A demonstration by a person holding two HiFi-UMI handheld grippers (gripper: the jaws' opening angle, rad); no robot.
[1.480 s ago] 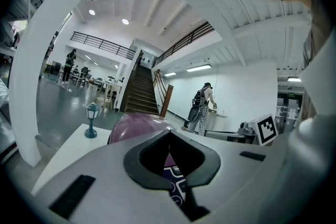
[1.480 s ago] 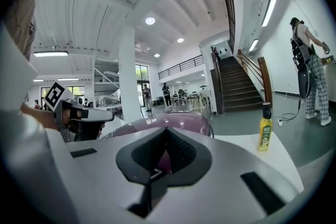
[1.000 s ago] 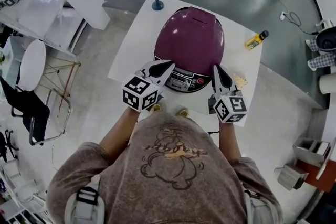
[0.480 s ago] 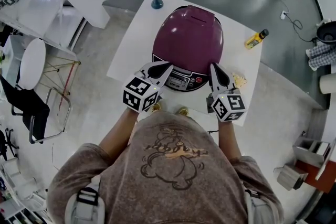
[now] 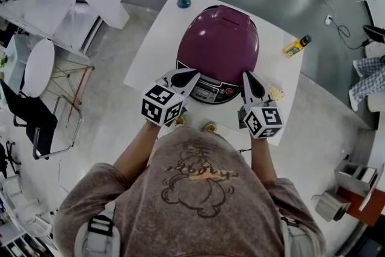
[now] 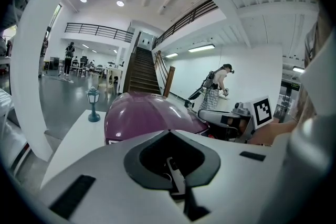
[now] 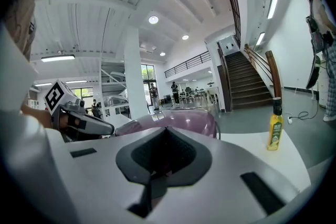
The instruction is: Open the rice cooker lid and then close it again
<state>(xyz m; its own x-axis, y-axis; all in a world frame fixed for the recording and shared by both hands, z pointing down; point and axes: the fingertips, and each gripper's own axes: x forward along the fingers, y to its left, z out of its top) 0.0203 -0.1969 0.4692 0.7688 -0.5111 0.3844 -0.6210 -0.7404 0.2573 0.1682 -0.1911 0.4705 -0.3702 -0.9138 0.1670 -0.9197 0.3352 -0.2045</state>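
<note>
Left tool (image 5: pixel 194 73) and right tool (image 5: pixel 248 76) are both clenched tight with nothing in them. The person's left arm (image 5: pixel 133 152) and right arm (image 5: pixel 260 156) reach forward, so the tools sit on each side of the buttons (image 5: pixel 212 92) at the front of the purple rice cooker (image 5: pixel 219 42), tipped a little down. The rice cooker stands in the middle of the white tabletop (image 5: pixel 157 39) with its lid (image 5: pixel 224 30) shut.

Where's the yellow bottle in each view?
Head view: yellow bottle near the right edge of the table, right of the rice cooker.
Left gripper view: not in it.
Right gripper view: yellow bottle upright on the table, far right.
Shared landmark: the purple rice cooker, in all three.
</note>
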